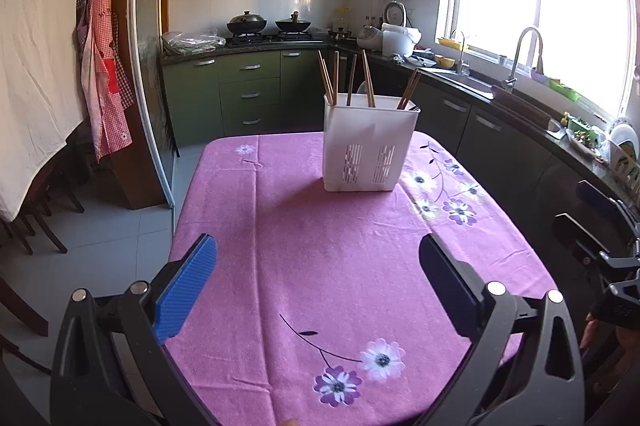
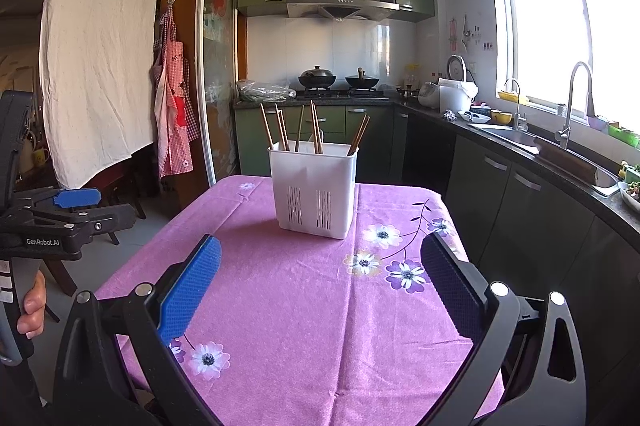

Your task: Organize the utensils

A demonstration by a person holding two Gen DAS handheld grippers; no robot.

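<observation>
Nearest the lenses, both tools are hovering low over the near end of the bench. The left gripper (image 1: 318, 280) is holding its jaws spread wide with nothing between them, one blue pad and one dark pad framing bare cloth. The right gripper (image 2: 320, 284) is doing the same, jaws spread and empty. In the right wrist view, a hand (image 2: 33, 302) is wrapping the handle of the left tool at the far left edge.

Under them, the purple floral tablecloth (image 1: 304, 226) is covering the bench, and no loose utensil is showing on it in either view.

Farther out, toward the far end of the bench, the white slotted utensil caddy (image 1: 366, 150) is standing upright on the cloth. It is lying ahead of both sets of jaws, slightly right of centre for the left tool and close to centre for the right, well apart from either. Wooden chopsticks (image 1: 369, 80) are standing in it with their long axes near vertical, leaning outward in several directions, tips up.

Which arm is nearer is hard to call; the right one seems better lined up. Any pick would probably need to come from above, closing across a stick's thin width.

Beyond, green cabinets (image 1: 248, 90) are lining the kitchen wall.
</observation>
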